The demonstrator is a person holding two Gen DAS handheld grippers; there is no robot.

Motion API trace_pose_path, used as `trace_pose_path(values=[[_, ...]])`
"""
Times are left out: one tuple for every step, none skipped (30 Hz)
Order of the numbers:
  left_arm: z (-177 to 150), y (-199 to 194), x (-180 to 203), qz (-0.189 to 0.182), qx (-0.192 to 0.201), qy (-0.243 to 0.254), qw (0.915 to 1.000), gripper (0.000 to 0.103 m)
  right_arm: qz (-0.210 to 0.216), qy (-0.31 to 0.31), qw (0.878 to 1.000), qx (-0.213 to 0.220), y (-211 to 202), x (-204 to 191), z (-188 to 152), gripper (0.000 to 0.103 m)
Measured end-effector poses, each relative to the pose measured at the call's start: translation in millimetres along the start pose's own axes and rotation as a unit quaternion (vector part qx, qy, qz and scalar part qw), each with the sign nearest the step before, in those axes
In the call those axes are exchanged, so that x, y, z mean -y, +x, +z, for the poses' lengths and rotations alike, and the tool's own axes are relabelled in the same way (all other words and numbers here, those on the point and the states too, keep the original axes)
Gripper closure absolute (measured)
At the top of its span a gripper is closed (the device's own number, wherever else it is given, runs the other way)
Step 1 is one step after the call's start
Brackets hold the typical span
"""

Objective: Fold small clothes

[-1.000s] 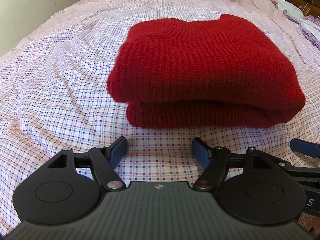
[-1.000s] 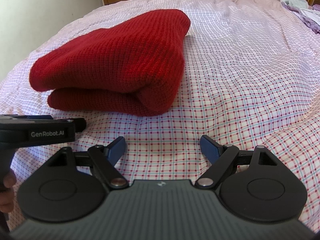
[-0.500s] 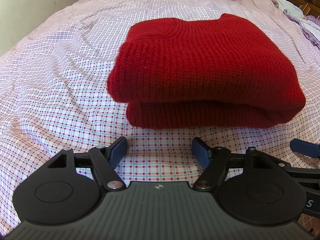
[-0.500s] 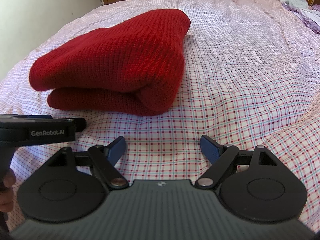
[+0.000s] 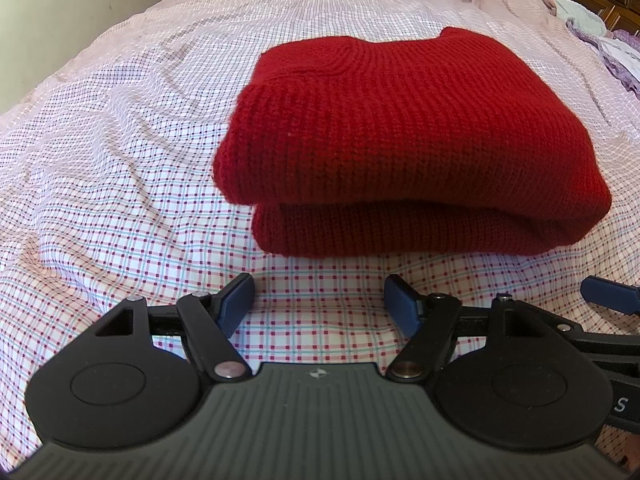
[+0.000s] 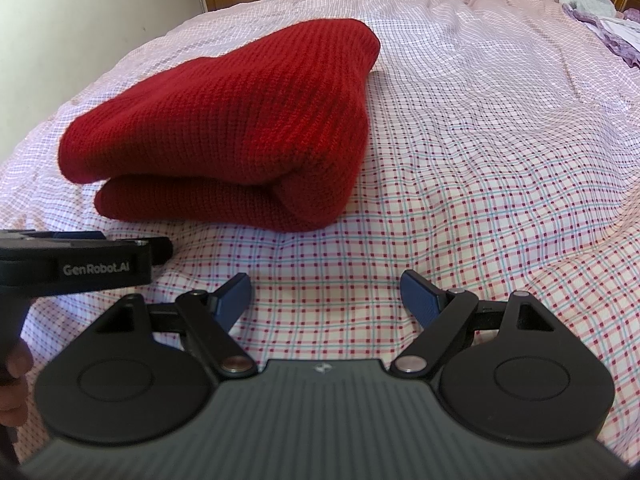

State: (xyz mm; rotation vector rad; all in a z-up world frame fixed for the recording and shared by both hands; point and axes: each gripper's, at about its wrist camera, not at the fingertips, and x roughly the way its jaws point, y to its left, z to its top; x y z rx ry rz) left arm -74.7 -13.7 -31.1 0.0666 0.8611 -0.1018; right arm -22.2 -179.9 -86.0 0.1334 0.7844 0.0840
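Item: red knit garment [image 5: 408,140], folded into a thick two-layer bundle, resting flat on the checked bedsheet [image 5: 120,184]. Position: just ahead of the left tool [image 5: 318,300], slightly to its right; ahead and to the left of the right tool [image 6: 326,300], also seen there [image 6: 224,136]. Condition of fold: upper layer lying squarely over the lower, rounded fold edge toward the right tool's side, open edges toward the left tool's far left; ribbed collar or hem band visible at the far left corner; no sleeve or loose flap seen hanging out. Left tool: jaws spread wide, nothing between them, clear of the garment with a strip of sheet in between. Right tool: jaws likewise spread wide and empty, apart from the garment, close beside the left tool, whose body [image 6: 76,268] shows at its left edge. Status, judged: folding of this piece appears complete, both tools released and parked short of it. Remaining: possibly a light squaring or pressing of the bundle, or moving it aside. Further stock: pale and purple cloth heap [image 5: 600,40] far ahead and right of the left tool, near the headboard, unfolded, perhaps next in line; cannot tell whether part of the task.
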Motion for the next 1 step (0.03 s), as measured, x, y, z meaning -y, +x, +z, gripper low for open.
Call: trace_pose_path(values=[[0.1,0.4,-0.6,-0.001,0.0,-0.001,1.0,0.026,0.001,0.002,1.0,0.0,0.2,0.7,-0.3,0.019]])
